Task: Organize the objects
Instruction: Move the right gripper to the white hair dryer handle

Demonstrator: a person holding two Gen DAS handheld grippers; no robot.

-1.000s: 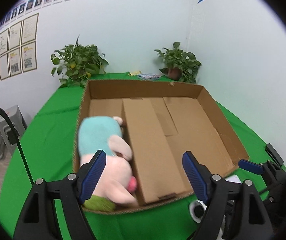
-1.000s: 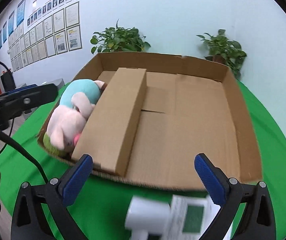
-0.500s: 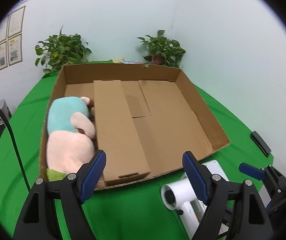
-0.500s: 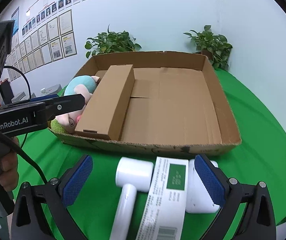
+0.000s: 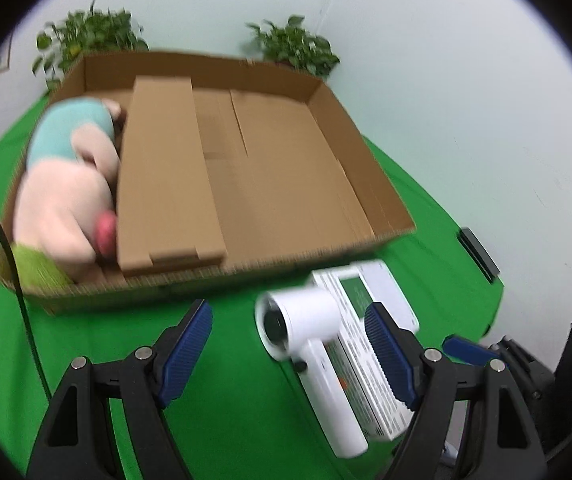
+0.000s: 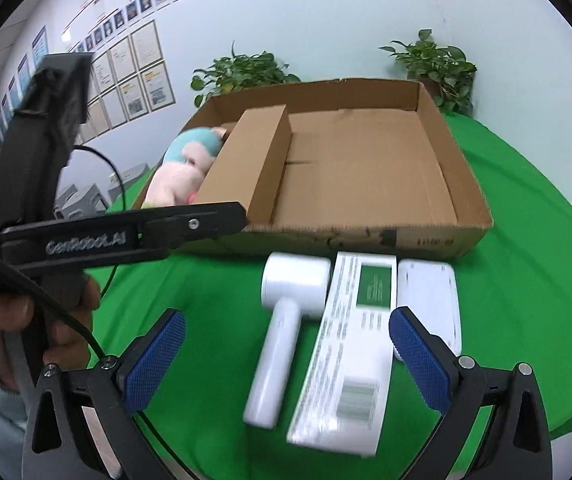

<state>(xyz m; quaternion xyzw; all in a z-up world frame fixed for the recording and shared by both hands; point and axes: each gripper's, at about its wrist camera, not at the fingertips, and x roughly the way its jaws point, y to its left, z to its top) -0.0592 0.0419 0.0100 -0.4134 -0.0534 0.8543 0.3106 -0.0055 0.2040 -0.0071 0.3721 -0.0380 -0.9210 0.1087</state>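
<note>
We are holding both the left gripper (image 5: 287, 338) and the right gripper (image 6: 286, 354) wide open and empty over the green worktop (image 6: 525, 240), where the white hair dryer (image 6: 282, 320), the printed white box (image 6: 349, 344) and a flat white item (image 6: 429, 296) are lying side by side just outside the cardboard tray (image 6: 437, 148); the plush toy (image 5: 66, 176) and the brown carton (image 5: 166, 176) are already sitting inside. The three white things are seemingly touching, though the blur is hiding the seams, so closing on one is risking dragging a neighbour; we are also risking the round dryer barrel slipping from the pads.
</note>
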